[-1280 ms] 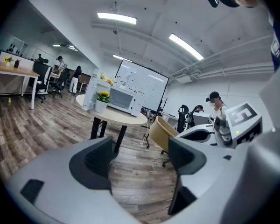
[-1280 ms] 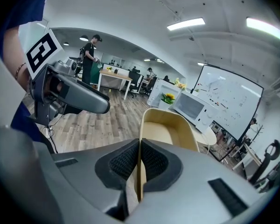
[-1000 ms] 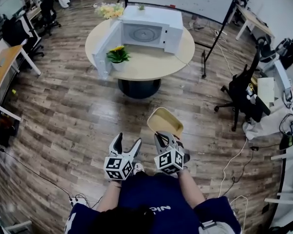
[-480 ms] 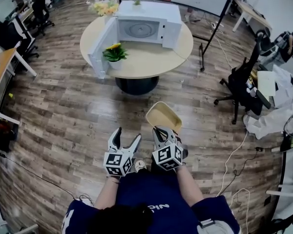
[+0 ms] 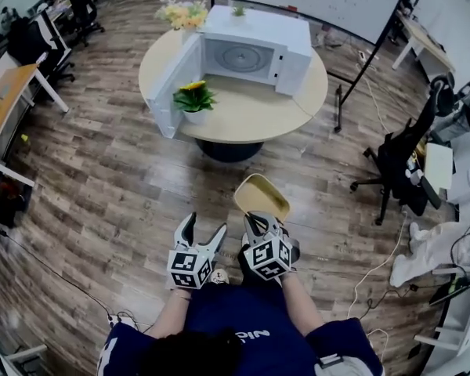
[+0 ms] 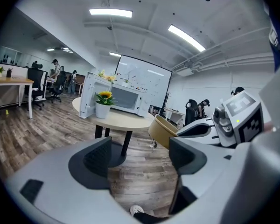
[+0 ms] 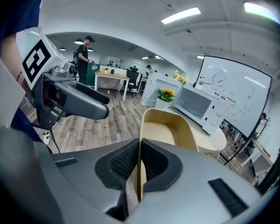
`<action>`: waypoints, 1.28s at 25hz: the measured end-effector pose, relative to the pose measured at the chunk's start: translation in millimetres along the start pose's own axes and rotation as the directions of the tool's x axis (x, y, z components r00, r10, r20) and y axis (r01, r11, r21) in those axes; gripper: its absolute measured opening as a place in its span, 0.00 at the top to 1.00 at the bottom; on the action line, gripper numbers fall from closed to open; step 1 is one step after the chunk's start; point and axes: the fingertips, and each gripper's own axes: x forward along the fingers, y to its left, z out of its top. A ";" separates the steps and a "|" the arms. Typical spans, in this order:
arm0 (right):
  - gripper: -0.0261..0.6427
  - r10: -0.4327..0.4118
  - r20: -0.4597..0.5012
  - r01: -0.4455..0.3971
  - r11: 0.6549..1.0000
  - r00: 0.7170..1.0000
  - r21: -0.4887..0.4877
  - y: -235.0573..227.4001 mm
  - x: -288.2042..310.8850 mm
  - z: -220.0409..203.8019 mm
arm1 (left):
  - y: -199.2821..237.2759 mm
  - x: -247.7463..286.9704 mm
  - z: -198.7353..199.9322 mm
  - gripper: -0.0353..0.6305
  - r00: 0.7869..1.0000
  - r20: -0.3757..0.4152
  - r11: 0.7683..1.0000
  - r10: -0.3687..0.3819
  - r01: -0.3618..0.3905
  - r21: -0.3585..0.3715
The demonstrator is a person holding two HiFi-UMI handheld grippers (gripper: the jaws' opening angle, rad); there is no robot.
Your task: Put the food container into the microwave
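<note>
— where's the food container (image 5: 262,196) right now?

— i have it in my right gripper (image 5: 260,224). the fingers (image 7: 126,161) are pinching the container's near wall, one pad inside the rim and one outside. the tub sticks out ahead of them in the air, over the wooden floor (image 5: 102,178).

— and your other hand?

— my left gripper (image 5: 204,227) is just beside the right one. its fingers are spread with nothing between them.

— how far off is the microwave (image 5: 254,49)?

— well apart from the container. it sits on the round surface (image 5: 243,112) ahead of me, with its door (image 5: 172,84) swung wide open to the left. a potted plant (image 5: 193,100) with a yellow flower stands on the surface just beside that open door.
</note>
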 end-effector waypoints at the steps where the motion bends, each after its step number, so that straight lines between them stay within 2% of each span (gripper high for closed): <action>1: 0.92 0.014 -0.002 -0.014 1.000 1.000 -0.019 -5.8 5.7 0.5 | 1.7 7.1 2.4 0.40 1.000 0.001 1.000 0.011 -0.011 -0.007; 3: 0.92 0.042 -0.002 -0.042 0.998 0.999 -0.056 -18.0 17.0 1.2 | 3.9 21.8 7.2 0.40 0.999 0.004 0.999 0.033 -0.033 -0.017; 8: 0.92 0.106 0.020 -0.104 0.992 0.994 -0.074 -51.6 42.6 6.4 | 10.4 58.3 23.1 0.40 0.996 0.020 0.995 0.088 -0.087 -0.037; 18: 0.92 0.182 0.037 -0.176 0.976 0.983 -0.125 -110.4 76.1 2.3 | 9.4 119.9 43.4 0.40 0.985 0.043 0.984 0.167 -0.164 -0.066; 26: 0.92 0.213 0.042 -0.208 0.972 0.976 -0.108 -131.0 89.7 0.1 | 5.6 148.5 51.8 0.40 0.985 0.024 0.984 0.170 -0.168 -0.061; 32: 0.92 0.199 0.037 -0.196 0.976 0.979 -0.091 -143.7 98.8 -1.4 | 12.1 166.0 57.4 0.40 0.987 0.022 0.987 0.157 -0.156 -0.045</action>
